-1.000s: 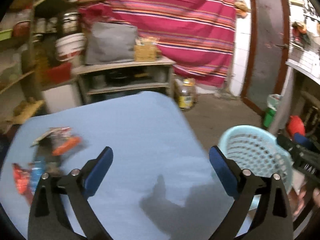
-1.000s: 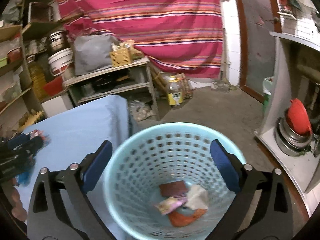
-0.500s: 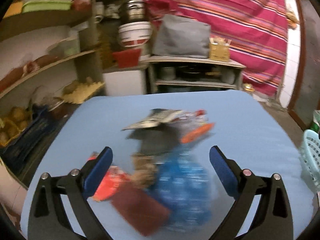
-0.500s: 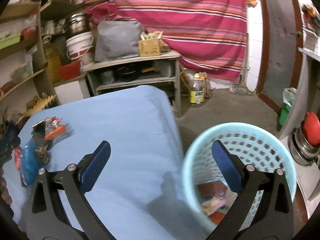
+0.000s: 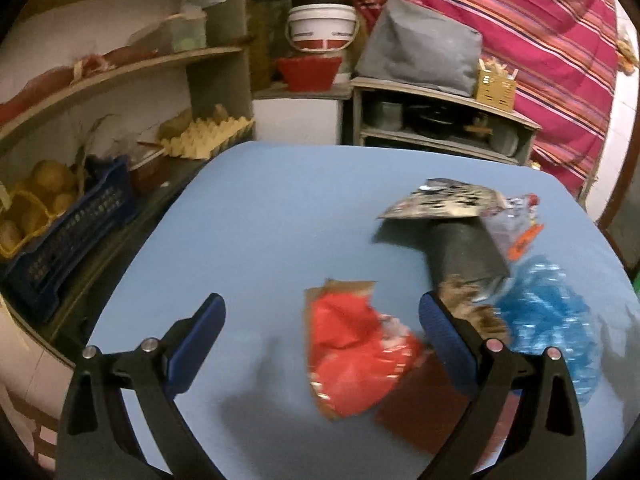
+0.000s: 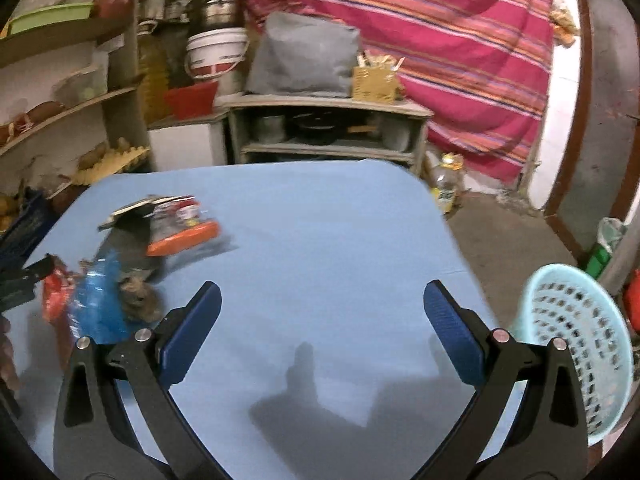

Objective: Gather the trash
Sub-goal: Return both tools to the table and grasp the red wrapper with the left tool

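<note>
A pile of trash lies on the blue table [image 5: 280, 208]: a red wrapper [image 5: 356, 352], a blue crinkled bag [image 5: 548, 320], a dark grey tube [image 5: 464, 256] and a printed silver packet [image 5: 440, 200]. My left gripper [image 5: 320, 340] is open and empty, just above the red wrapper. My right gripper [image 6: 318, 320] is open and empty over the bare table middle. The pile also shows in the right wrist view, with the blue bag [image 6: 96, 304] at the left. The light blue basket [image 6: 576, 344] stands off the table's right edge.
Shelves with egg trays [image 5: 200, 140] and a blue crate [image 5: 68, 232] stand left of the table. A low cabinet [image 6: 328, 128] with pots and a striped cloth [image 6: 440, 40] are behind. A bottle [image 6: 444, 188] stands on the floor.
My left gripper swung left from the basket side to the trash pile. My right gripper moved left from over the basket to over the table. Both stayed open.
</note>
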A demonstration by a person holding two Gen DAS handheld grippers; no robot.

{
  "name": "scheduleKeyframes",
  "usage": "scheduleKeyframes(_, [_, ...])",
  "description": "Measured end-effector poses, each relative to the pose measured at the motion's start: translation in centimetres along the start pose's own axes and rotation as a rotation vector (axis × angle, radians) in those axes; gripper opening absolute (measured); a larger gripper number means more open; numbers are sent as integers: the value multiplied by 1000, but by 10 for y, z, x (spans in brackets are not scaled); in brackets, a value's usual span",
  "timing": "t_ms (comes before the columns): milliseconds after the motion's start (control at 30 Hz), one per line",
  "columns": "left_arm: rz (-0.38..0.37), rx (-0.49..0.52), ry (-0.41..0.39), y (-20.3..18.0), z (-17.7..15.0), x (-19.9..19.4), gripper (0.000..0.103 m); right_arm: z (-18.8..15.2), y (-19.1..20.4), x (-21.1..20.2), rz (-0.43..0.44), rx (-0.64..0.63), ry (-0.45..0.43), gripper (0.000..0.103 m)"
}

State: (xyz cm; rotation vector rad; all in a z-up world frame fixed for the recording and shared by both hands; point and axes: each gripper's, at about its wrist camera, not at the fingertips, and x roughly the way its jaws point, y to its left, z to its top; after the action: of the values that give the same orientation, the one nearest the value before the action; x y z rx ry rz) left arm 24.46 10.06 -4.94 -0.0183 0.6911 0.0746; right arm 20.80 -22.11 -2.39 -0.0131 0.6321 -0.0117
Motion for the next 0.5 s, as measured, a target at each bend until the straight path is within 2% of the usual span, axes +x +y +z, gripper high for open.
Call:
scheduleKeyframes(67, [9,7,15,4,-3,8,95,1,15,3,41,7,11,99])
scheduleKeyframes(167, [-30,-20,36,10,-3,16,95,3,35,4,99,12,12,99])
scheduleKeyframes(333, [-68,-28,38,12,-5,24,92,4,66,8,130,-25,16,99])
scheduleKeyframes(400, [-96,-26,49,12,-5,26,78,3,71,12,140,-29,25,99])
scheduleKeyframes(467, [-121,-25,67,11,-5,29,55,2,76,14,155,-32,36,99])
scheduleKeyframes(500, [-131,-25,79,10,-5,31,51,2,78,16,161,-34,40,99])
